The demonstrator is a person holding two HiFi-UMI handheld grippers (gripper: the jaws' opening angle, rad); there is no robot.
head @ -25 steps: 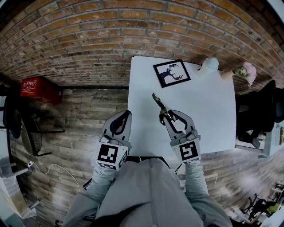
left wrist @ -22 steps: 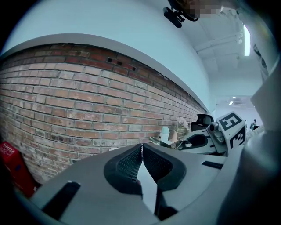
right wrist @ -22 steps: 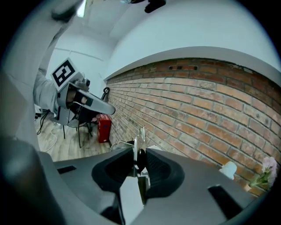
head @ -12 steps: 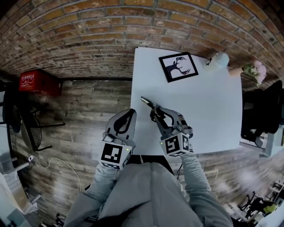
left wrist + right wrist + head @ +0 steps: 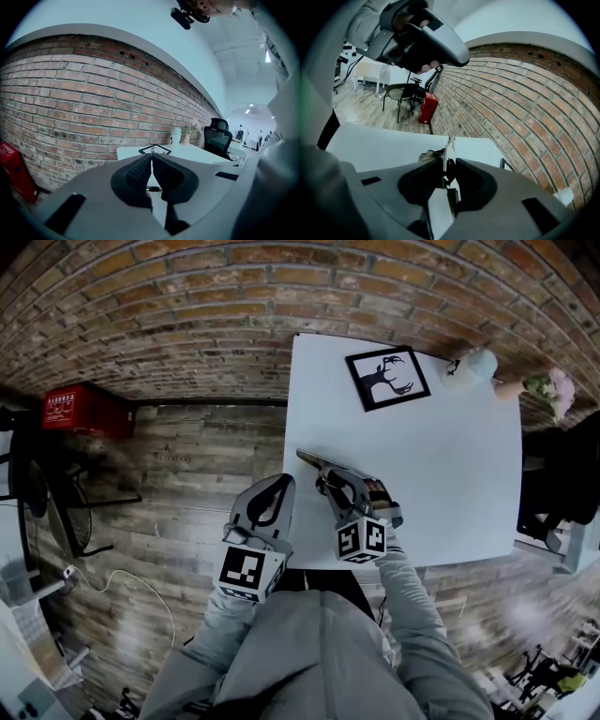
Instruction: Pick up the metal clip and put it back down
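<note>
The metal clip (image 5: 316, 463) is a thin silvery strip, held above the white table (image 5: 450, 465) near its left front corner, its free end pointing left. My right gripper (image 5: 330, 480) is shut on it. In the right gripper view the clip (image 5: 449, 151) stands on edge between the dark pads and sticks out past them. My left gripper (image 5: 283, 482) hangs just left of the table's edge, over the wooden floor. In the left gripper view its fingertips (image 5: 151, 156) meet with nothing between them.
A black-framed deer picture (image 5: 388, 378) lies at the table's far side, with a white vase (image 5: 474, 364) and pink flowers (image 5: 551, 390) at the far right. A black office chair (image 5: 562, 474) stands right of the table. A red box (image 5: 82, 414) sits by the brick wall.
My right gripper has carried the clip to the left and nearer the table's front edge, turning it to point more leftward. The left gripper has hardly moved.
</note>
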